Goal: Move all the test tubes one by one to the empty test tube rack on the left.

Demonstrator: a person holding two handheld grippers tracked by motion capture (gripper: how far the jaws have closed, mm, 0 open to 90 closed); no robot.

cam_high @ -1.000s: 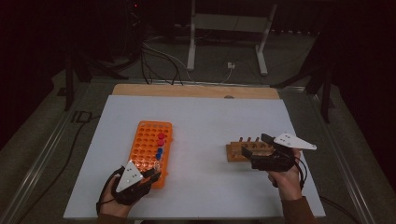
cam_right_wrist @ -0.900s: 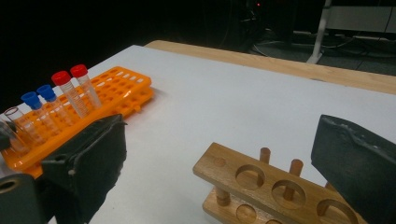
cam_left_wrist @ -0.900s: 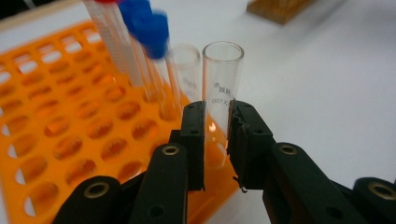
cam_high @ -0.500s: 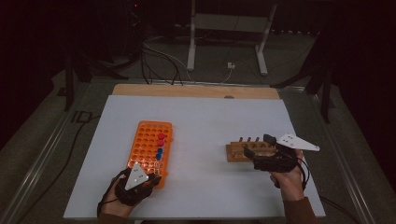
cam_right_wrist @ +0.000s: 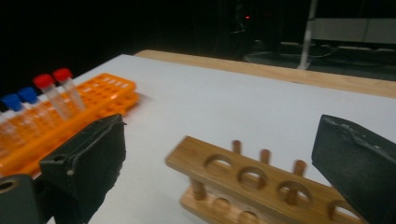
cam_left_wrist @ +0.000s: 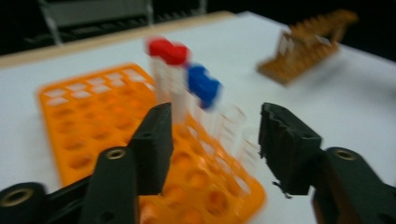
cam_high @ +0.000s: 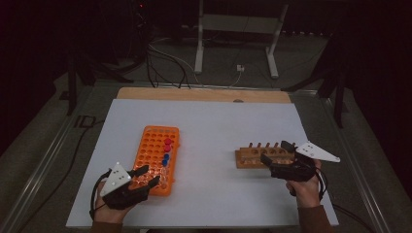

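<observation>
at the orange rack's (cam_high: 158, 158) near end, left gripper (cam_high: 146, 176) just opened, empty; centre over an uncapped tube (cam_left_wrist: 229, 122) before closing; right gripper (cam_high: 274, 153) wide open by the wooden rack (cam_high: 257, 156).

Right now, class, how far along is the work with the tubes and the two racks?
Done: nothing looks moved; the wooden rack has empty holes. In hand: the left gripper, its jaws just opened, sits at the orange rack with clear tubes between its jaws, not pinched. The right gripper is open by the wooden rack. Left: the red-capped and blue-capped tubes remain in the orange rack.
</observation>
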